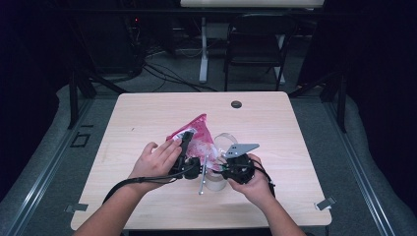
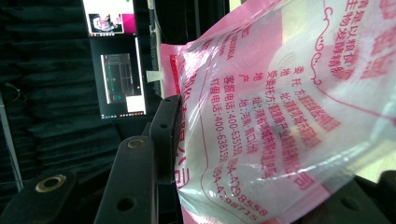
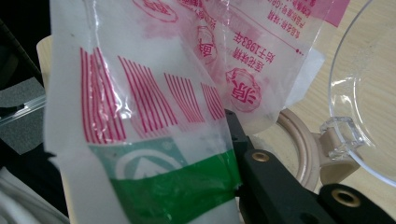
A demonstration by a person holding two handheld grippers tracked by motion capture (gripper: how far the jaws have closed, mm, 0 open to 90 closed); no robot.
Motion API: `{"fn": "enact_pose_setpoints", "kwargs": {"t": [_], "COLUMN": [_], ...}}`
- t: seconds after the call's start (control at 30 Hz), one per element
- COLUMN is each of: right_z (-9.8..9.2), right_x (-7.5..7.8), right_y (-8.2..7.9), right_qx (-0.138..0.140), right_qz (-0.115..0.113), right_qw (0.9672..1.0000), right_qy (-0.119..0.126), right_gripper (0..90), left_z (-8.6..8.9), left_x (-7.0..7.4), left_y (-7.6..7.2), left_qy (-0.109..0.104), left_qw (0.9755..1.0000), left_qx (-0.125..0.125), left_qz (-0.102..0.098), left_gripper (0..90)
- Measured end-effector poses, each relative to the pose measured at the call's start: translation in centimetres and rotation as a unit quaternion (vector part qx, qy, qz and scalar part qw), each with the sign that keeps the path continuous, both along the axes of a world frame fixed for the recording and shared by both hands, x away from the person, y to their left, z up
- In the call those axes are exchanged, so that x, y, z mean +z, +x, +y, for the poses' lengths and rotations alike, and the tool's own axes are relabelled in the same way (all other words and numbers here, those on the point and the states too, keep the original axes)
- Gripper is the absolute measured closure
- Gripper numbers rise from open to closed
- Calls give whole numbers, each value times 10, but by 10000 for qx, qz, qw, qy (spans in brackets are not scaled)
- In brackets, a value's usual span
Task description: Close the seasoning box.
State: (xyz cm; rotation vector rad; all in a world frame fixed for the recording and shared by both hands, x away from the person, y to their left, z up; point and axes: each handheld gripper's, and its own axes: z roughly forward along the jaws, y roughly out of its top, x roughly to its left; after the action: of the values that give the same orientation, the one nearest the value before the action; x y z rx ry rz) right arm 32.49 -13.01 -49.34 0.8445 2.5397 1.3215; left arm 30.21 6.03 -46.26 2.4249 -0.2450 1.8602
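At the near centre of the tabletop, a pink printed plastic bag is held up between both tools. The left gripper has its fingers half closed on the bag's upper part, probably to keep it raised and steady. The right gripper has its fingers clamped tight on the bag's green-banded edge, likely to pull the film taut or open. A clear lidded container sits directly below, presumably placed to receive the contents. A metal utensil lies beside it.
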Motion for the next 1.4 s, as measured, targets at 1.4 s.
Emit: {"fn": "enact_pose_setpoints", "kwargs": {"t": [1.4], "right_z": [-6], "right_x": [9], "right_y": [-2], "right_qx": [2], "right_qz": [-105], "right_qw": [9999], "right_qy": [25], "right_gripper": [900], "left_z": [3], "left_x": [-1], "left_y": [5], "left_qy": [-104], "left_qw": [9997], "left_qx": [16], "left_qz": [242], "left_gripper": [599]}}
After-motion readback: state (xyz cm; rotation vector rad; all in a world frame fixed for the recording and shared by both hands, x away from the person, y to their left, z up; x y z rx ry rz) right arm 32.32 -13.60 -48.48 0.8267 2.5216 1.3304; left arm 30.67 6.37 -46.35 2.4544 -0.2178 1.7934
